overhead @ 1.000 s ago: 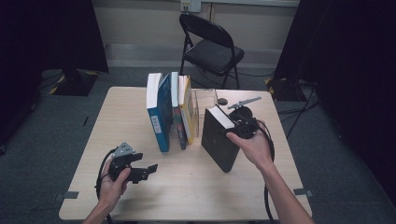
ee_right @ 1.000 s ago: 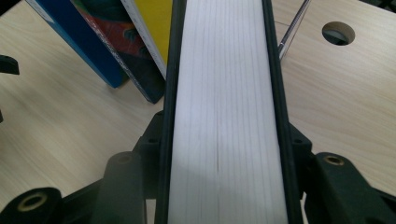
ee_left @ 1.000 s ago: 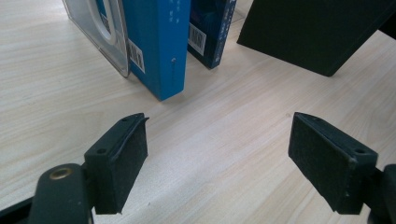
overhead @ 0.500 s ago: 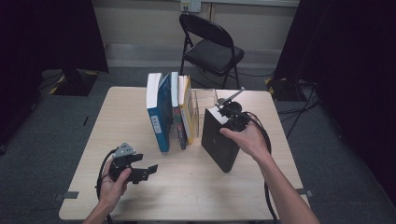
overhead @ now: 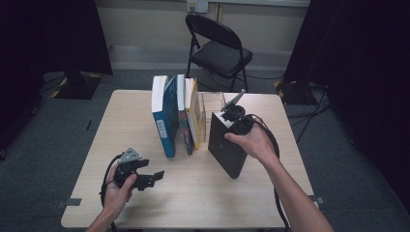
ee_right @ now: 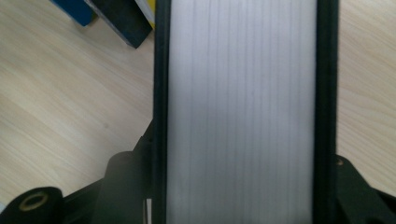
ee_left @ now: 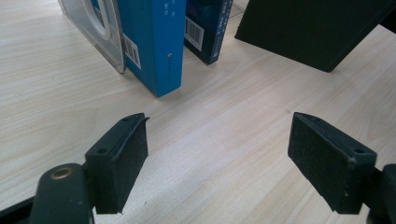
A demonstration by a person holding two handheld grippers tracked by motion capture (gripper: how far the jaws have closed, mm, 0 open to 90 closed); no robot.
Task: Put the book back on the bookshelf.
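Showing barcode labels: blue book (ee_left: 154,42), navy book (ee_left: 205,25).

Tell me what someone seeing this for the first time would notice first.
Most striking is the black book standing on the table's right half, the right claw clamped on its top edge with the page block between the jaws. Just left of it stands a row of upright books, the blue one largest. Near the front left, the left claw sits open, holding nothing.

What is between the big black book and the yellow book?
Just bare table, the high view shows. The black book, held by the right gripper, stands apart from the yellow book.
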